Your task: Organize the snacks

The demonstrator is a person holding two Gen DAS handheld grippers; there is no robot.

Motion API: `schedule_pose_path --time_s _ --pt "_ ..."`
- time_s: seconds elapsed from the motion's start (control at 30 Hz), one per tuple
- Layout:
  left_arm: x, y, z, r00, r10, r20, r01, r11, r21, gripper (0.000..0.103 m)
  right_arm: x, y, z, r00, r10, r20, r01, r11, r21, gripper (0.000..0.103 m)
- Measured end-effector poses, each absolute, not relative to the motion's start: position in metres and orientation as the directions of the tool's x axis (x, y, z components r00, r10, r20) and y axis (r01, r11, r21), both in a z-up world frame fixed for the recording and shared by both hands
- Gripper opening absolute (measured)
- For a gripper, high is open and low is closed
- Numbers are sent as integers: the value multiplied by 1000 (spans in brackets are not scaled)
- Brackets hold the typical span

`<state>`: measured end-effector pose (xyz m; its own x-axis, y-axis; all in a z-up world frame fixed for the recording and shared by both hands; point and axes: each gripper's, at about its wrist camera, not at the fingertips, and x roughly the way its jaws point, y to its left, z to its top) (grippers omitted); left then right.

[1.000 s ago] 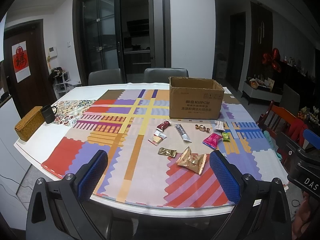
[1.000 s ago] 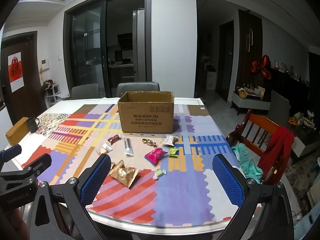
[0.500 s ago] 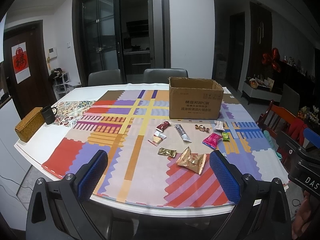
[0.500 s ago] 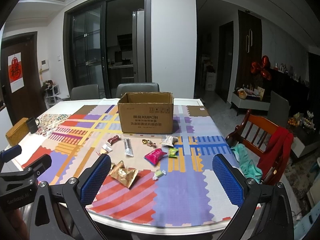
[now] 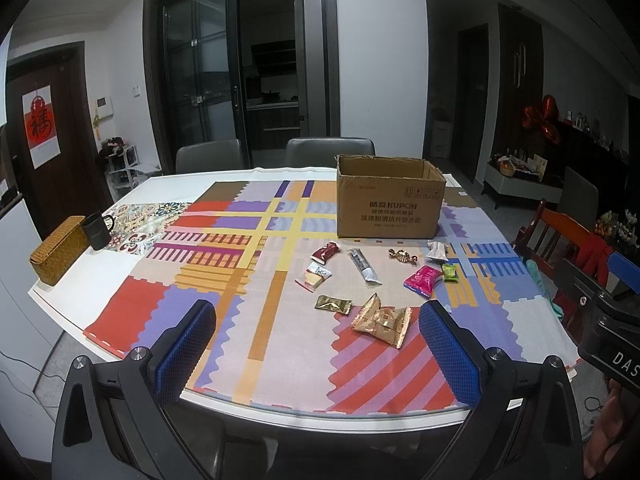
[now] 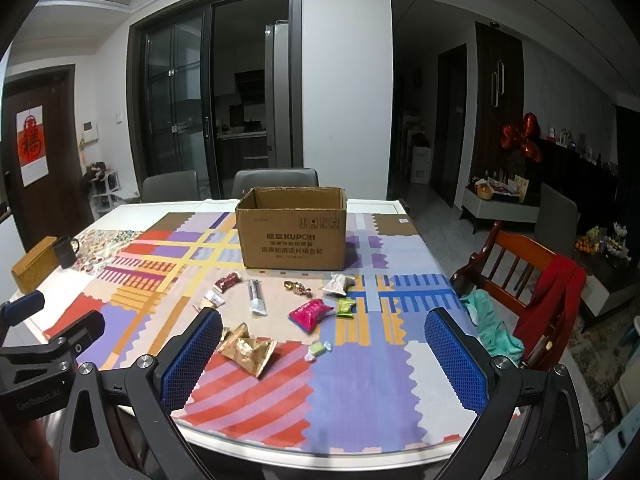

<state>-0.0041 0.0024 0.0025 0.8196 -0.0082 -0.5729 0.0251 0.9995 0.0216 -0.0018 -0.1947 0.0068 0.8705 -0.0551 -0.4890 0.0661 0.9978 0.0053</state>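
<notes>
Several wrapped snacks lie scattered on the patterned tablecloth in front of an open cardboard box. Nearest me is a crumpled gold packet. Farther back lie a pink packet, a small green packet, a silver stick pack and a dark red candy. My left gripper hovers open at the table's near edge, nothing between its blue pads. My right gripper is open too, empty, beside it on the right.
A woven basket and a black mug stand at the table's left edge. Two grey chairs are behind the table. A wooden chair draped with red and teal cloth stands at the right side.
</notes>
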Motion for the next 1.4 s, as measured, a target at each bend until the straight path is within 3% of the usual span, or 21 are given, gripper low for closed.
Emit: schedule_pose_path --time_s 1.4 --pt "-6 3 -9 819 8 -574 15 999 36 103 -2 -195 -1 874 -44 -483 51 999 0 103"
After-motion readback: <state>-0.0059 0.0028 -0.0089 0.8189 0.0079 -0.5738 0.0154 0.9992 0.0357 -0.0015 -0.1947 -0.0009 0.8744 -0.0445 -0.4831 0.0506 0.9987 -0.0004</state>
